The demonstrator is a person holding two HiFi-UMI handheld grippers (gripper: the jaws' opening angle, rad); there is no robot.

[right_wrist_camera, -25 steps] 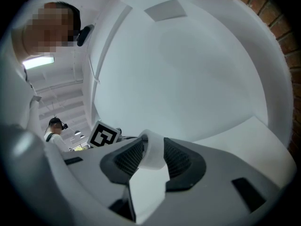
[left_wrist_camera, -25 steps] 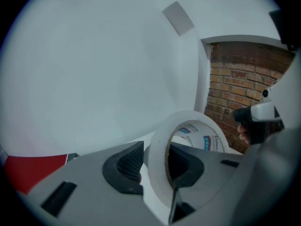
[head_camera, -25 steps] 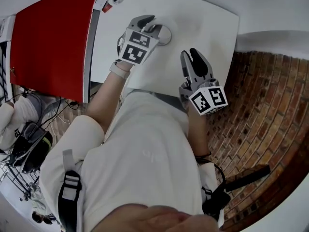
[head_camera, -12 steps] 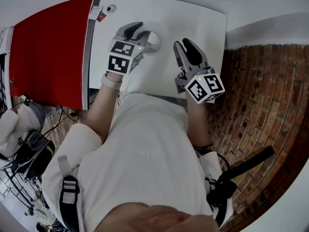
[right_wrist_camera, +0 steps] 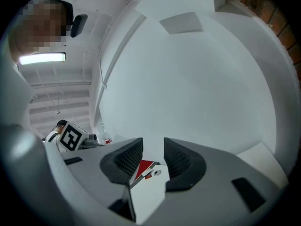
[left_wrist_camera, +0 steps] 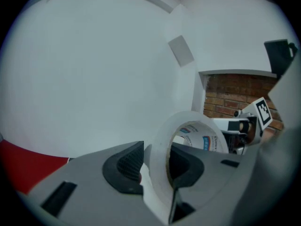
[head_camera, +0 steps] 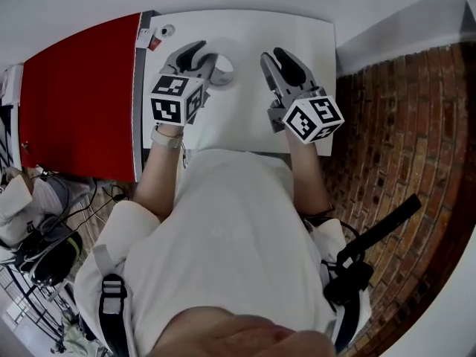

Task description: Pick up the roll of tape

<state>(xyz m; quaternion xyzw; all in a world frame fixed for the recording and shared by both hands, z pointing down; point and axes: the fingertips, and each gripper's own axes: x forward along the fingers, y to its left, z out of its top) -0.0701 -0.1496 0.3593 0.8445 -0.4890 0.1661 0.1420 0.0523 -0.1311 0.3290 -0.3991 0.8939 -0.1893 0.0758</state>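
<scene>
My left gripper [left_wrist_camera: 154, 161] pinches the roll of tape [left_wrist_camera: 192, 117] by one wall only; it could swivel and slip out. Right gripper [right_wrist_camera: 153, 155] fingers spread, empty.

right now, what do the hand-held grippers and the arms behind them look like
The left hand-held gripper and right hand-held gripper are grey, each with two curved jaws lined with black ribbed pads. Each carries a white cube printed with black square markers. A pale band wraps the left wrist. The person wears a cream short-sleeved top.
</scene>
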